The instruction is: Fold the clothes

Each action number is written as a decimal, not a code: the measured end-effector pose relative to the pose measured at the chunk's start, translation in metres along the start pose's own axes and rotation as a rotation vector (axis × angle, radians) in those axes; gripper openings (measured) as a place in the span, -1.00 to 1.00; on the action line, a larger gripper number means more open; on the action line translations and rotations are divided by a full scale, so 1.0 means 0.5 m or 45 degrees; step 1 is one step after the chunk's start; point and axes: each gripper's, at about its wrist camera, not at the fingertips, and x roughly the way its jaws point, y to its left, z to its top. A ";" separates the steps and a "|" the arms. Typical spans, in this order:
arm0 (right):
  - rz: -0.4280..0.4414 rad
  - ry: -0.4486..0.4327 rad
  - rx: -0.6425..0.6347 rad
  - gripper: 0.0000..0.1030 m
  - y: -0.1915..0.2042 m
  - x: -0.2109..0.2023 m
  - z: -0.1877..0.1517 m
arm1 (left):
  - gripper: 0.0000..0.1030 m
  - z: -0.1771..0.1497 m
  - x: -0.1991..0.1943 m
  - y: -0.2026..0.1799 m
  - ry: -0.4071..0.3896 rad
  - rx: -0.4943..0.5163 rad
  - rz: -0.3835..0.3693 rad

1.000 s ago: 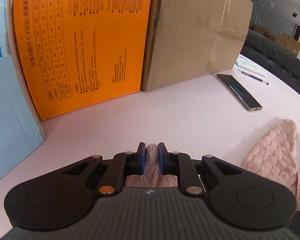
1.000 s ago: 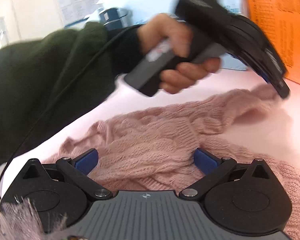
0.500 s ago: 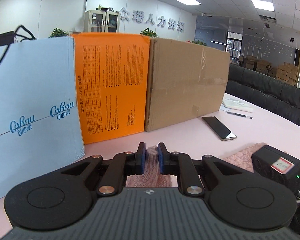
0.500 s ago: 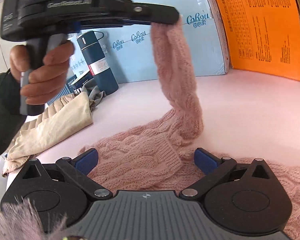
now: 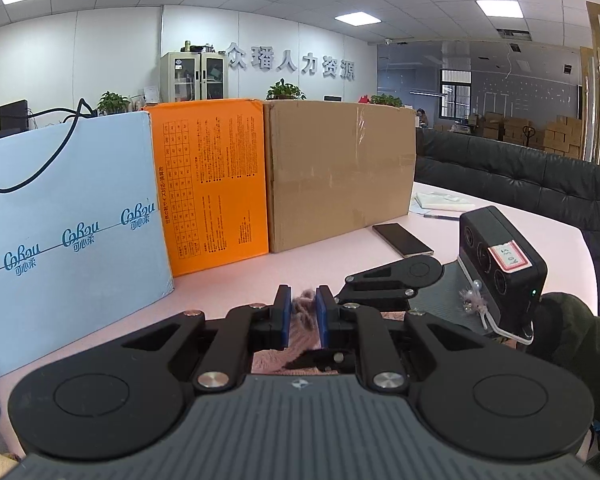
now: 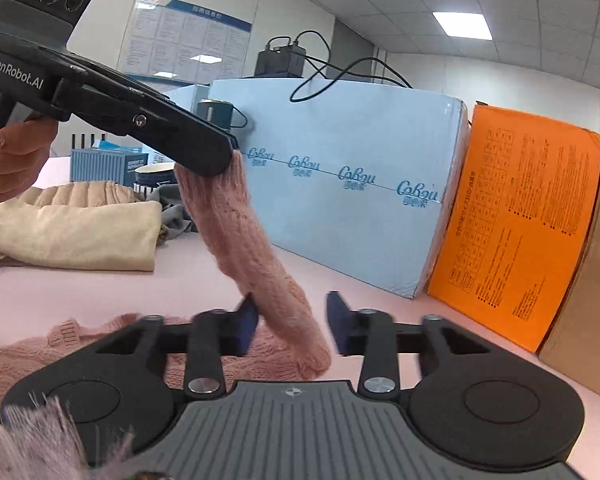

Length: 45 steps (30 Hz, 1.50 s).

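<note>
Lifting the sleeve (image 6: 236,224) off the table (image 6: 100,288) to fold it, the left gripper (image 6: 232,156) pinches its cuff; the right gripper (image 6: 292,320) is closing around the lower sleeve, pads not pressing yet

boxes (image 5: 220,184) behind on table (image 5: 228,292), phone (image 5: 402,239) right, sweater (image 6: 260,248) in front

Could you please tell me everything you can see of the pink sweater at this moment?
The pink sweater is a fuzzy cable-knit. One sleeve hangs taut from the shut left gripper, slanting down between the fingers of the right gripper, whose jaws are closing around it with a gap still showing. The body lies crumpled on the pale pink table, a ribbed edge showing at the left. From the left wrist view, a tuft pokes out between the left gripper's blue pads.
</note>
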 end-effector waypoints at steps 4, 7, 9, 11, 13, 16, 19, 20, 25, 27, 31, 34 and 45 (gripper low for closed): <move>0.138 -0.026 -0.051 -0.66 0.013 -0.027 0.022 | -0.76 -0.020 -0.052 -0.014 -0.028 -0.016 0.009; 0.268 -0.040 -0.128 -0.66 0.045 -0.043 0.040 | -0.76 -0.041 -0.095 -0.034 -0.048 -0.023 0.005; 0.382 -0.016 -0.171 -0.66 0.067 -0.051 0.047 | -0.76 -0.064 -0.123 -0.052 -0.042 -0.016 -0.016; 0.468 0.022 -0.238 -0.66 0.095 -0.054 0.049 | -0.74 -0.088 -0.150 -0.071 -0.028 0.024 -0.020; 0.505 0.044 -0.269 -0.66 0.114 -0.054 0.047 | -0.44 -0.113 -0.177 -0.083 -0.051 0.026 -0.018; 0.599 0.091 -0.266 -0.66 0.125 -0.049 0.044 | 0.75 -0.148 -0.212 -0.093 -0.097 0.010 -0.005; 0.641 0.150 -0.285 -0.53 0.126 -0.050 0.040 | 0.75 -0.170 -0.213 -0.077 -0.097 -0.065 0.055; 0.614 0.147 -0.273 -0.38 0.120 -0.055 0.036 | 0.75 -0.175 -0.205 -0.068 -0.067 -0.100 0.092; 0.485 0.186 -0.134 0.36 0.079 -0.044 0.021 | 0.74 -0.200 -0.136 -0.013 0.115 -0.373 0.231; 0.401 0.243 -0.152 0.39 0.077 -0.030 0.013 | 0.74 -0.211 -0.097 0.009 0.152 -0.526 0.238; 0.299 0.345 -0.186 0.58 0.074 -0.007 -0.009 | 0.64 -0.219 -0.036 0.029 0.194 -0.711 0.166; 0.279 0.383 -0.150 0.69 0.060 0.002 -0.023 | 0.53 -0.215 -0.005 0.016 0.231 -0.661 0.162; 0.240 0.427 -0.077 0.91 0.037 0.028 -0.046 | -0.92 -0.187 -0.035 0.003 0.153 -0.651 0.145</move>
